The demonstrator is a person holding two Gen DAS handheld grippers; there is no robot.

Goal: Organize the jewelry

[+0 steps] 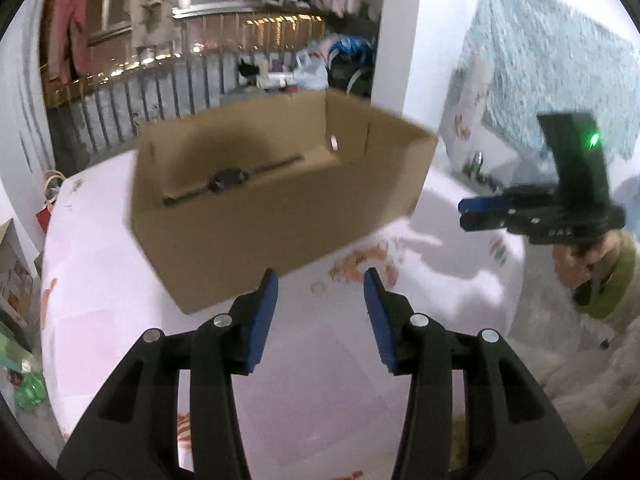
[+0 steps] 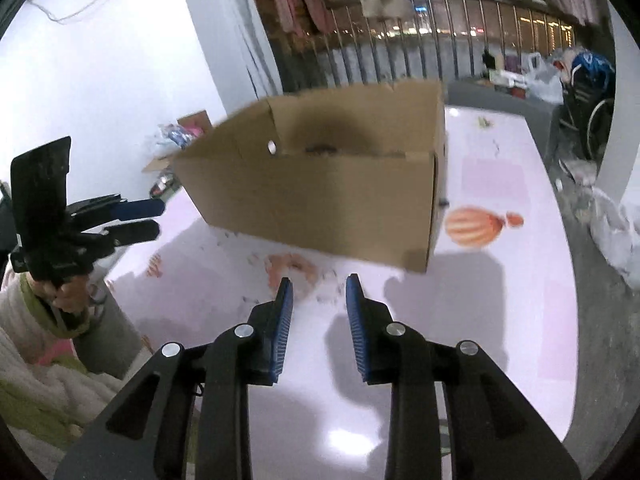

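Note:
An open brown cardboard box (image 1: 256, 216) stands on the pale pink table (image 1: 120, 300); a dark watch-like piece (image 1: 228, 180) lies inside it. It also shows in the right wrist view (image 2: 320, 200). A small ring (image 1: 319, 287) lies on the table just ahead of my left gripper (image 1: 320, 288), which is open and empty. Small jewelry bits (image 2: 320, 280) lie scattered before my right gripper (image 2: 319, 292), also open and empty. The right gripper (image 1: 480, 214) shows in the left view at the right, the left gripper (image 2: 148, 220) in the right view at the left.
The tablecloth has an orange pumpkin print (image 2: 476, 224). A railing (image 1: 160, 92) with hanging clothes is behind the table. Bags and clutter (image 2: 560, 76) lie at the back. A light blue cloth (image 1: 540, 72) hangs at the right.

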